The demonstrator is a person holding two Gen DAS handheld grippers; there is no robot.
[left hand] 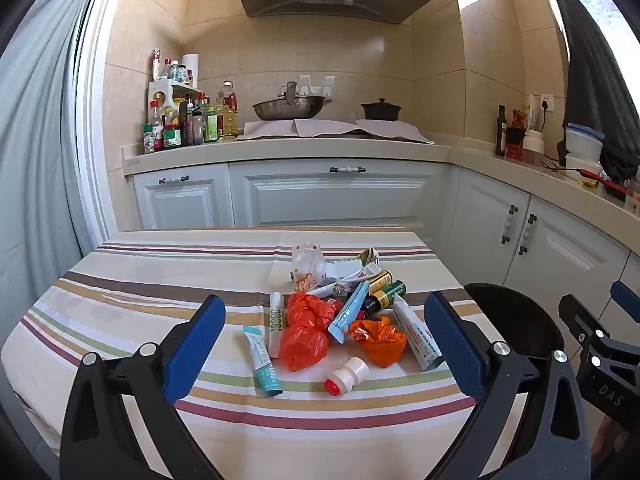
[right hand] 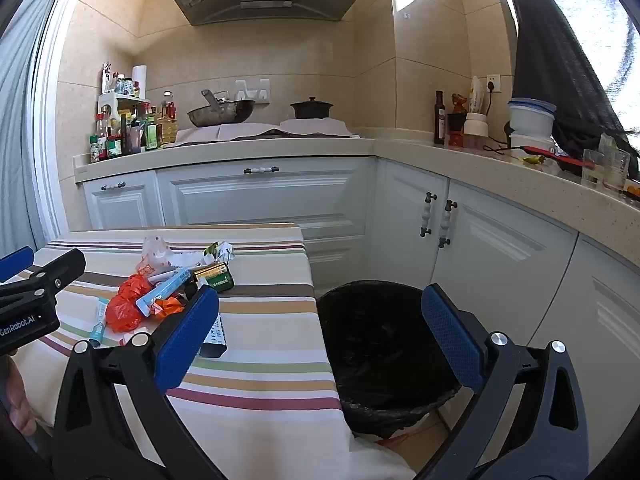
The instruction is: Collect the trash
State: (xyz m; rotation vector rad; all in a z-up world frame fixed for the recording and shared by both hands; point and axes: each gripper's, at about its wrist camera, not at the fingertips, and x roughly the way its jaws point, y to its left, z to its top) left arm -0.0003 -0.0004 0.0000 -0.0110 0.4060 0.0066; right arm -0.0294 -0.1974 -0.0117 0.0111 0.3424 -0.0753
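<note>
A heap of trash lies on the striped tablecloth [left hand: 132,300]: crumpled orange bags [left hand: 304,340], a teal tube [left hand: 262,360], a white tube [left hand: 418,336], a small white bottle with a red cap [left hand: 346,376], green batteries [left hand: 390,292] and a clear wrapper [left hand: 308,264]. My left gripper [left hand: 324,344] hangs open just short of the heap, nothing between its blue pads. My right gripper [right hand: 320,332] is open too, over the table's right edge and the black-lined bin [right hand: 384,352]. The same heap shows in the right wrist view, with the orange bags [right hand: 128,308] at left.
The bin [left hand: 516,320] stands on the floor against the table's right side. White cabinets [right hand: 260,200] and a counter with a wok [right hand: 220,114], a pot [right hand: 311,109] and bottles [right hand: 132,128] run behind and along the right. A curtain [left hand: 36,140] hangs at the left.
</note>
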